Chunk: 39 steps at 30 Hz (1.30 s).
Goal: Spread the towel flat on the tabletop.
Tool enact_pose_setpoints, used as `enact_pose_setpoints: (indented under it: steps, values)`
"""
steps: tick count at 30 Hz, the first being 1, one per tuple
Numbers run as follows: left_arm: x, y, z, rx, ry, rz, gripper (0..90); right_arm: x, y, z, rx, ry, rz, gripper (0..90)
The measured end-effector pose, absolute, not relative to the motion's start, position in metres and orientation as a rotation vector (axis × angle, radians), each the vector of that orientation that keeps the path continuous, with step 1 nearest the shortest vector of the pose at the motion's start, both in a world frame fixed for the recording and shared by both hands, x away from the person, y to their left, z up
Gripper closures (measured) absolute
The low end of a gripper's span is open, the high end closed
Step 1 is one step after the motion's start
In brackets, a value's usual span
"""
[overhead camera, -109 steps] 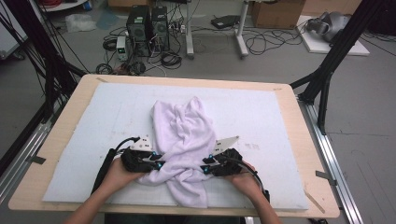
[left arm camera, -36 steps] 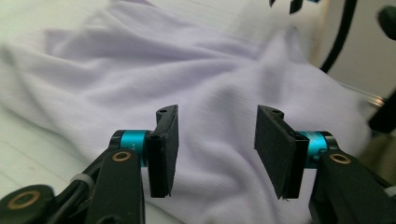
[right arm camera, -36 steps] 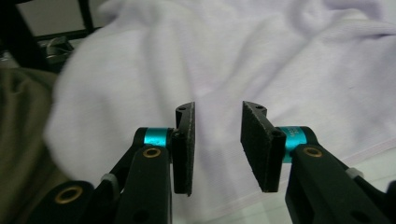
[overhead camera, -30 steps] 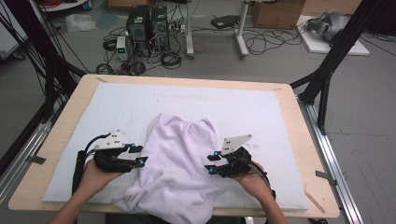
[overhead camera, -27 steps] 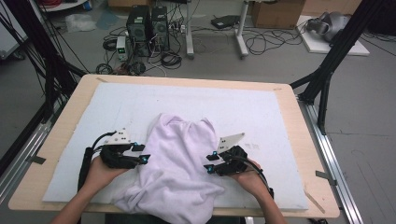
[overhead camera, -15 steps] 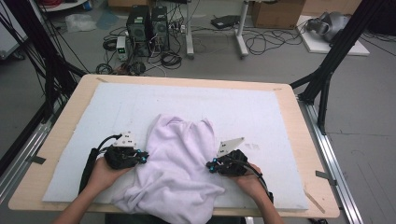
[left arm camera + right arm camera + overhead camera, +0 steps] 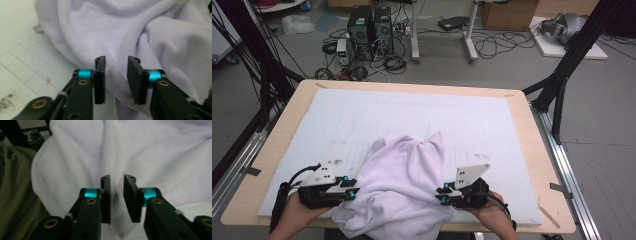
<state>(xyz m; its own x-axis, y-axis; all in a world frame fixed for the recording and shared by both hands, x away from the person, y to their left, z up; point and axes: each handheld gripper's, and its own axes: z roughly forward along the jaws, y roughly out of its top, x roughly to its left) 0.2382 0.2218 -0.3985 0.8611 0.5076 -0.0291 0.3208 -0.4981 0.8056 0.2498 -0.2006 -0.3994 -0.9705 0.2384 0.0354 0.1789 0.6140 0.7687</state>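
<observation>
A crumpled lavender cloth [image 7: 404, 185] lies at the near middle of the white mat [image 7: 412, 115], its lower part hanging over the front edge. My left gripper [image 7: 353, 192] sits against the cloth's left side. In the left gripper view the left gripper [image 7: 116, 77] is open, with the cloth's hem [image 7: 120, 85] running under the gap between the jaws. My right gripper [image 7: 440, 195] rests at the cloth's right side. In the right gripper view the right gripper [image 7: 117, 197] stands a little open, and folds of the cloth [image 7: 150, 152] lie just beyond the jaws.
The mat covers a wooden table [image 7: 542, 165]. Black frame legs [image 7: 562, 75] stand at the right, and computer towers [image 7: 369, 22] and cables lie on the floor beyond. An olive garment [image 7: 15, 182] is at the left of the right gripper view.
Both grippers, spread wide of the cloth a second ago, have come nearer the front edge and in against its sides. The cloth lies lower and more bunched than 3.6 s ago.
</observation>
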Motion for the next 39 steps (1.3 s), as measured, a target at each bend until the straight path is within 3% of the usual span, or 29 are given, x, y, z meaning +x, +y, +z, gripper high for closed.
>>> enact_pose_setpoints:
  steps: [8, 12, 14, 15, 17, 19, 20, 21, 23, 29, 32, 35, 36, 37, 39]
  values:
    - [0.296, 0.203, -0.4, 2.106, 0.63, 0.288, 61.8, 0.306, -0.193, -0.397, 0.424, 2.688, 1.273, 64.9]
    - [0.323, 0.191, -0.416, 2.162, 0.704, 0.324, 53.9, 0.334, -0.189, -0.417, 0.505, 2.716, 1.203, 63.3]
    - [0.336, 0.186, -0.431, 2.209, 0.767, 0.286, 54.0, 0.342, -0.188, -0.426, 0.543, 2.74, 1.177, 62.9]
    - [0.337, 0.185, -0.434, 2.22, 0.767, 0.276, 56.5, 0.343, -0.187, -0.43, 0.553, 2.761, 1.163, 63.0]
    - [0.336, 0.182, -0.438, 2.238, 0.738, 0.265, 73.7, 0.345, -0.185, -0.437, 0.553, 2.779, 1.144, 64.9]
    - [0.335, 0.182, -0.437, 2.238, 0.725, 0.257, 84.4, 0.346, -0.184, -0.441, 0.578, 2.801, 1.2, 75.1]
    - [0.334, 0.182, -0.436, 2.239, 0.734, 0.262, 84.4, 0.346, -0.184, -0.441, 0.578, 2.801, 1.2, 75.1]
    - [0.332, 0.183, -0.435, 2.243, 0.736, 0.269, 85.4, 0.344, -0.184, -0.443, 0.59, 2.82, 1.236, 84.4]
    - [0.329, 0.186, -0.431, 2.242, 0.74, 0.281, 85.8, 0.34, -0.183, -0.44, 0.56, 2.811, 1.198, 86.2]
    - [0.311, 0.208, -0.412, 2.154, 0.755, 0.31, 85.8, 0.326, -0.186, -0.43, 0.53, 2.821, 1.189, 86.6]
    - [0.289, 0.219, -0.408, 2.123, 0.744, 0.258, 85.7, 0.306, -0.192, -0.418, 0.477, 2.799, 1.271, 86.3]
    - [0.267, 0.222, -0.409, 2.152, 0.682, 0.191, 81.5, 0.284, -0.194, -0.415, 0.401, 2.849, 1.296, 85.4]
    - [0.261, 0.222, -0.408, 2.16, 0.668, 0.194, 68.7, 0.273, -0.194, -0.415, 0.347, 2.878, 1.275, 82.1]
    - [0.257, 0.225, -0.406, 2.154, 0.66, 0.21, 63.8, 0.271, -0.195, -0.414, 0.341, 2.869, 1.271, 79.5]
    - [0.259, 0.226, -0.404, 2.149, 0.662, 0.223, 63.1, 0.271, -0.197, -0.412, 0.356, 2.859, 1.28, 76.8]
